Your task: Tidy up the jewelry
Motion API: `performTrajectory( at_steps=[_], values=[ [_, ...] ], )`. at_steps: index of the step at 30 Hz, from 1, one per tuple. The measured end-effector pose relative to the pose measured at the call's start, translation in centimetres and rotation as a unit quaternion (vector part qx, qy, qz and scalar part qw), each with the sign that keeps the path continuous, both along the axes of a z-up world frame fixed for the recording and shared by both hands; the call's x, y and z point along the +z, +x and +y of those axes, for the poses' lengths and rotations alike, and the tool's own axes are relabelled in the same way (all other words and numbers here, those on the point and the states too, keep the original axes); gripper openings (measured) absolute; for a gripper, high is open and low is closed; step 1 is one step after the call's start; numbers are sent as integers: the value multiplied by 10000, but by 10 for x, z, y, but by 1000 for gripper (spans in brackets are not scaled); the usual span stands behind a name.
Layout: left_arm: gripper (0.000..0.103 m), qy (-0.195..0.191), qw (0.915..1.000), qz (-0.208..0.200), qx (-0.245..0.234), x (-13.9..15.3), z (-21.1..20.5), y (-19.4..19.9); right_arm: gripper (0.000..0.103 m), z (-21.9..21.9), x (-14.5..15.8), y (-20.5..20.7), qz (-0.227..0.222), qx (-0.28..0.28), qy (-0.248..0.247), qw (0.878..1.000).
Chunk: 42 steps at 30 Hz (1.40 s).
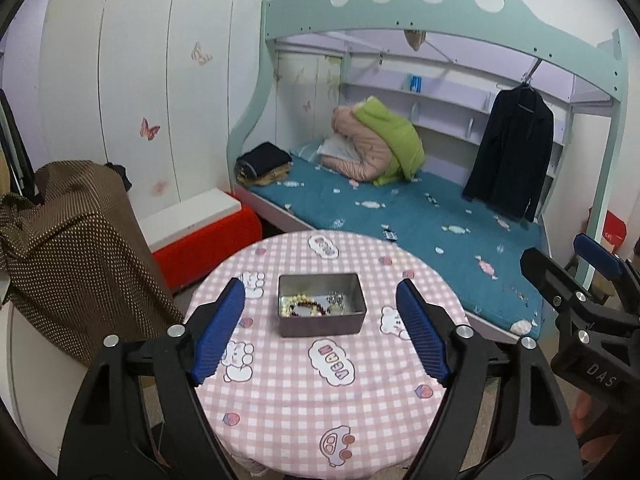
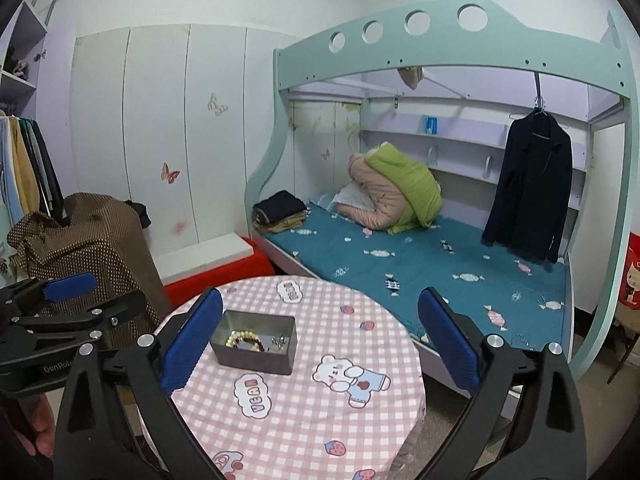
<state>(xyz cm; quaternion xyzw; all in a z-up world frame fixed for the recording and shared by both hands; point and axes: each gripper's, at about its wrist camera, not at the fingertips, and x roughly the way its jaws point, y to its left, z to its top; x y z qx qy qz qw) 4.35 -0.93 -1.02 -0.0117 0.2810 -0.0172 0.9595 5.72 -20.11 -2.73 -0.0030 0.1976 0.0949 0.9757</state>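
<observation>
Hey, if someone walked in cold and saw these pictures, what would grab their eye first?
Probably the small metal tin holding beaded bracelets, sitting mid-table on the pink checked tablecloth. Both the left gripper and the right gripper hang open above the table, holding nothing. Behind stands a mint-green bunk bed.

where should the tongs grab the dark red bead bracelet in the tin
Take the dark red bead bracelet from straight above, pinching across its near arc. It lies flat in the grey rectangular metal tin, whose upright walls block any sideways approach, and a cream bead bracelet lies right beside it.
</observation>
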Motion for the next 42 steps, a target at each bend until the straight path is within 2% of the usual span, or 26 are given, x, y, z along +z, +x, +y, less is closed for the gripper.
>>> performTrajectory(
  at_steps=[8, 20, 42],
  values=[
    [84, 79, 9995, -306, 14, 10, 2, -10, 95, 5, 12, -14, -333, -18, 13, 9994],
    [92, 124, 9983, -538, 165, 12, 18, -10, 95, 17, 13, -9, -397, -71, 32, 9992],
    [94, 123, 9982, -569, 133, 14, 17, 10, 95, 12, 14, 1, -461, -123, 66, 9988]
  ],
)
